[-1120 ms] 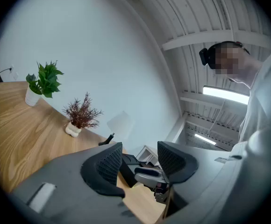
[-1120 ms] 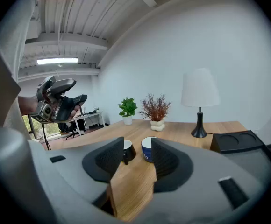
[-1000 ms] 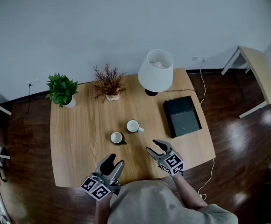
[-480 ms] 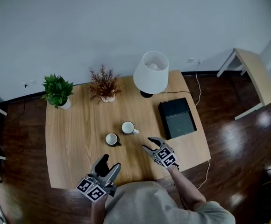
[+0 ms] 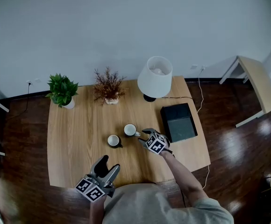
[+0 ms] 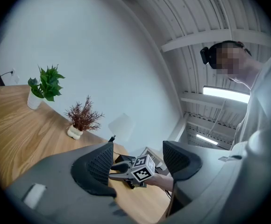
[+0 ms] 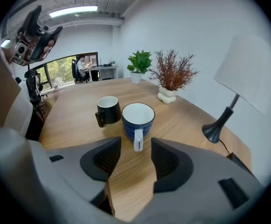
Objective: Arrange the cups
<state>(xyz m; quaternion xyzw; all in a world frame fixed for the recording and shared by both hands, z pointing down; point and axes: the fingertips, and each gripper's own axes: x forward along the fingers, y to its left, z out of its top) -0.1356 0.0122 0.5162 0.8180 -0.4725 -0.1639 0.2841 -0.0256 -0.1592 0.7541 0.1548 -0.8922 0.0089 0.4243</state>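
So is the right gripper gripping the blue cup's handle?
No, the right gripper is open; the blue cup has its white handle in the gap, touching neither pad.

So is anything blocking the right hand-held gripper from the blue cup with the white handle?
Nothing visible. Only bare wooden table lies between the right hand-held gripper, jaws open, and the blue ceramic cup, whose white handle points at it. The black ceramic cup stands beside it, off that path.

Matt light wood table (image 5: 79, 139), glossy blue cup (image 7: 138, 120), glossy black cup (image 7: 108, 111), polished dark floor (image 5: 238, 162)
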